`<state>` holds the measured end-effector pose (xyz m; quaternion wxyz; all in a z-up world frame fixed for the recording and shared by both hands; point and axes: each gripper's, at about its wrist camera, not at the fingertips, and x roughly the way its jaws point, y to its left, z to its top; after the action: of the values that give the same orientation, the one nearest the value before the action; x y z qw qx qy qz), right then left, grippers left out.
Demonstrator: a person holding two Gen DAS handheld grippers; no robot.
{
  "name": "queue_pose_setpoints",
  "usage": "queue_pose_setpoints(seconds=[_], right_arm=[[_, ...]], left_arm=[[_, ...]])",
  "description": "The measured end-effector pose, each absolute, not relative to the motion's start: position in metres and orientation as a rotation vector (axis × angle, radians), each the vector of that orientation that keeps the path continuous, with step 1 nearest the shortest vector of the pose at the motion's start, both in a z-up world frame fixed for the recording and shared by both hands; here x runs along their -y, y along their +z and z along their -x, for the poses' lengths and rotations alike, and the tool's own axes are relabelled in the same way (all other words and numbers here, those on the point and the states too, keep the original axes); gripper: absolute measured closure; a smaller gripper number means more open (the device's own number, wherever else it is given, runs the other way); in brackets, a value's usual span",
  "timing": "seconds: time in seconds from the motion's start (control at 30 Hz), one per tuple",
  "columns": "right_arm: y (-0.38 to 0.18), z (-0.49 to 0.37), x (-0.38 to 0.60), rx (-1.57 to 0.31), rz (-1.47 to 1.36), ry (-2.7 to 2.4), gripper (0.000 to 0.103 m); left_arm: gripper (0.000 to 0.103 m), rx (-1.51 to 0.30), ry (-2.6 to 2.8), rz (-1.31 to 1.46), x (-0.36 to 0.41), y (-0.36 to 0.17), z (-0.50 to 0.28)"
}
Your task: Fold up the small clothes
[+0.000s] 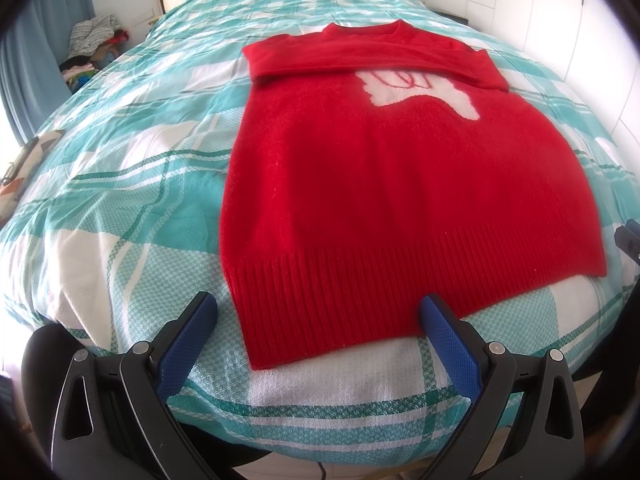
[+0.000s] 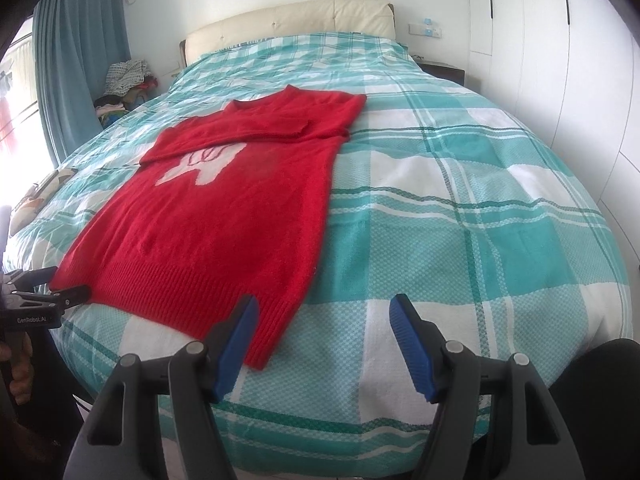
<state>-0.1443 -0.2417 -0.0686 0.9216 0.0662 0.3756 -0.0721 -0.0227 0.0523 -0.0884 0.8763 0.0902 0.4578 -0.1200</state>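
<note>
Left wrist view. Item: red sweater [image 1: 392, 184], laid flat on the checked bedspread [image 1: 120, 208], ribbed hem toward the foot edge of the bed, neck toward the headboard. Both sleeves are folded across the chest, partly covering a white motif; judged a first fold done, body fold to come. Left gripper [image 1: 318, 312]: jaws wide, empty, straddling the hem's left corner, likely set to pinch it. Clothes pile [image 1: 92, 48] beside the bed's far left corner; whether a container holds it cannot be told.

Right wrist view. Sweater [image 2: 224, 216] sits left of the bed's middle. Right gripper [image 2: 322, 316]: jaws wide, empty, at the foot edge, its left finger over the hem's right corner. Headboard [image 2: 304, 20] at the far edge.
</note>
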Motion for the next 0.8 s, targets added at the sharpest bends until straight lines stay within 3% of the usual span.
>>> queue_pose_setpoints(seconds=[0.37,0.6,0.8], right_arm=[[-0.055,0.129,0.251,-0.755,-0.044,-0.236,0.035],[-0.057,0.108,0.271,-0.755,0.025,-0.382,0.019],[-0.069,0.1,0.285,-0.782,0.009,-0.413,0.018]], left_arm=[[0.002,-0.876,-0.257,-0.099,-0.077,-0.065,0.021],[0.002,-0.825,-0.139,-0.038,-0.111,-0.05,-0.018],[0.002,-0.818,-0.067,-0.02,-0.124,-0.055,-0.057]])
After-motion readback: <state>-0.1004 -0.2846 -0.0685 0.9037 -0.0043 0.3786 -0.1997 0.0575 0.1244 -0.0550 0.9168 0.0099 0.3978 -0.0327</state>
